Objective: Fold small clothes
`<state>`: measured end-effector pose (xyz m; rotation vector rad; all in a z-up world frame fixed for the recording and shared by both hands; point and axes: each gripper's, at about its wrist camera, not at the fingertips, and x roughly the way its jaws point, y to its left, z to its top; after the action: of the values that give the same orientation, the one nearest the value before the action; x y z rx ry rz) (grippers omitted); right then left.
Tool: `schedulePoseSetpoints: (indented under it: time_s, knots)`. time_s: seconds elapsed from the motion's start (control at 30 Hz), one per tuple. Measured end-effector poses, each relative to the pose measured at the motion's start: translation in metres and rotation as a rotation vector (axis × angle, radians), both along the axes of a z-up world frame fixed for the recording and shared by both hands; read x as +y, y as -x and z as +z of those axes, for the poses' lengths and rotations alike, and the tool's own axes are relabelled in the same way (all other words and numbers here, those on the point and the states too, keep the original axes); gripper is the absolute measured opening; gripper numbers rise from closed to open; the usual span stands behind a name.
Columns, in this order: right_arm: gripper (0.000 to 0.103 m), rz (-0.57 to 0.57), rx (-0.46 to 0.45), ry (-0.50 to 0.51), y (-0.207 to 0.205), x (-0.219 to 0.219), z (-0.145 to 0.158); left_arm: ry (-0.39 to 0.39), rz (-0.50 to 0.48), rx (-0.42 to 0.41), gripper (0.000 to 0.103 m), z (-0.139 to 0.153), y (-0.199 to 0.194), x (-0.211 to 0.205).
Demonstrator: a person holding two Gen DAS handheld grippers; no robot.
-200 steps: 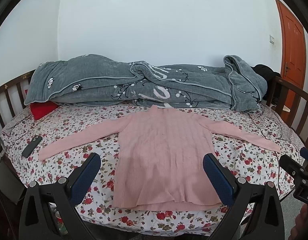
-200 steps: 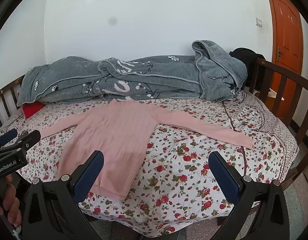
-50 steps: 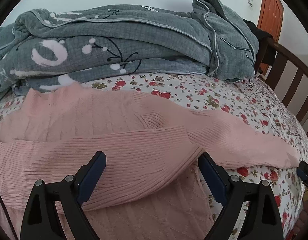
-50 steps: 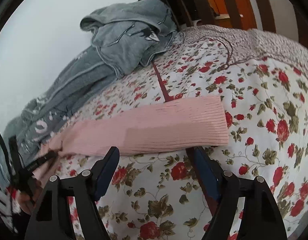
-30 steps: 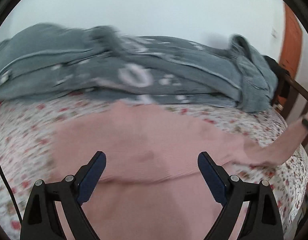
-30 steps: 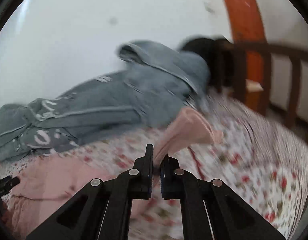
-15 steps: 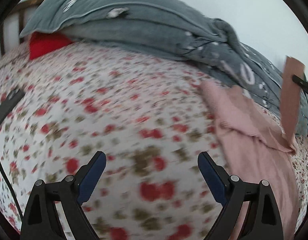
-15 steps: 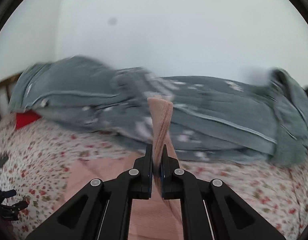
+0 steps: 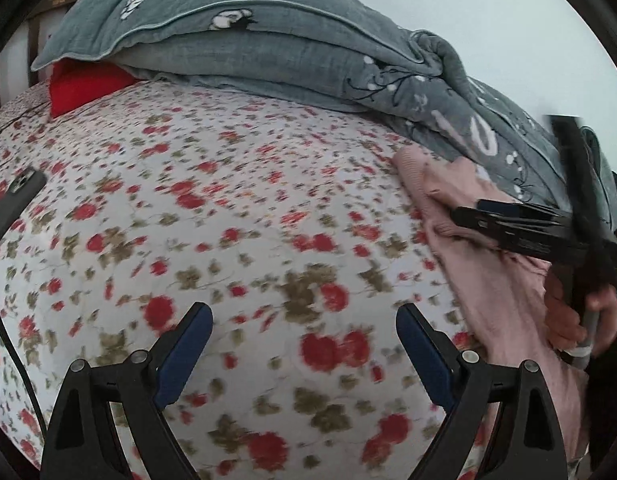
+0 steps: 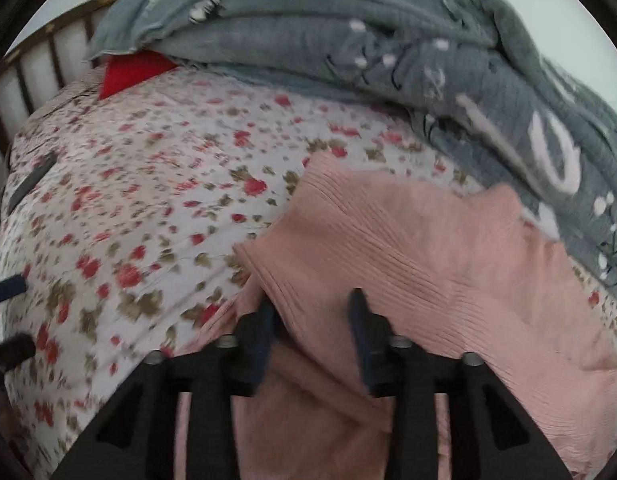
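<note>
The pink ribbed sweater (image 10: pixel 448 272) lies on the floral bedsheet (image 10: pixel 148 208), both sleeves folded across its body. My right gripper (image 10: pixel 312 312) is open just above the sweater's left edge, the folded sleeve lying between its fingers, released. In the left wrist view the sweater (image 9: pixel 488 288) is at the right, with the right gripper (image 9: pixel 460 216) resting over it. My left gripper (image 9: pixel 304 328) is open and empty above bare sheet, left of the sweater.
A grey quilt (image 9: pixel 268 48) is heaped along the back of the bed, with a red cushion (image 9: pixel 80 84) under its left end. A dark phone (image 9: pixel 16 200) lies at the left edge. Wooden bed rails (image 10: pixel 32 68) stand at the left.
My right gripper carried the right sleeve leftward across the sweater, lowered it and opened, letting it go. My left gripper stayed open, now over bare sheet to the left.
</note>
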<state>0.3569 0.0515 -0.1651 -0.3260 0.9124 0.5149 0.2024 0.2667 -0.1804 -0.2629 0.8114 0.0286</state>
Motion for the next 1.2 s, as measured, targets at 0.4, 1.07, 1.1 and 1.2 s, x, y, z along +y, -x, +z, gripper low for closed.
schedulePoseSetpoints:
  time_s: [0.4,1.07,1.1,1.2]
  knots:
    - [0.073,-0.447,-0.213,-0.105,0.048,-0.226,0.071,0.068,-0.173,-0.036,0.091,0.042,-0.083,-0.077]
    - [0.014,-0.394,-0.120,-0.184,0.007,-0.301,0.028,0.292,-0.208,-0.051,0.018,-0.007,-0.180,-0.092]
    - [0.014,-0.384,-0.161,-0.188,0.014,-0.301,0.032,0.246,-0.204,-0.009,0.018,-0.014,-0.184,-0.095]
    - [0.018,-0.414,-0.098,-0.029,0.005,-0.296,0.005,0.247,-0.174,0.082,0.028,-0.035,-0.190,-0.093]
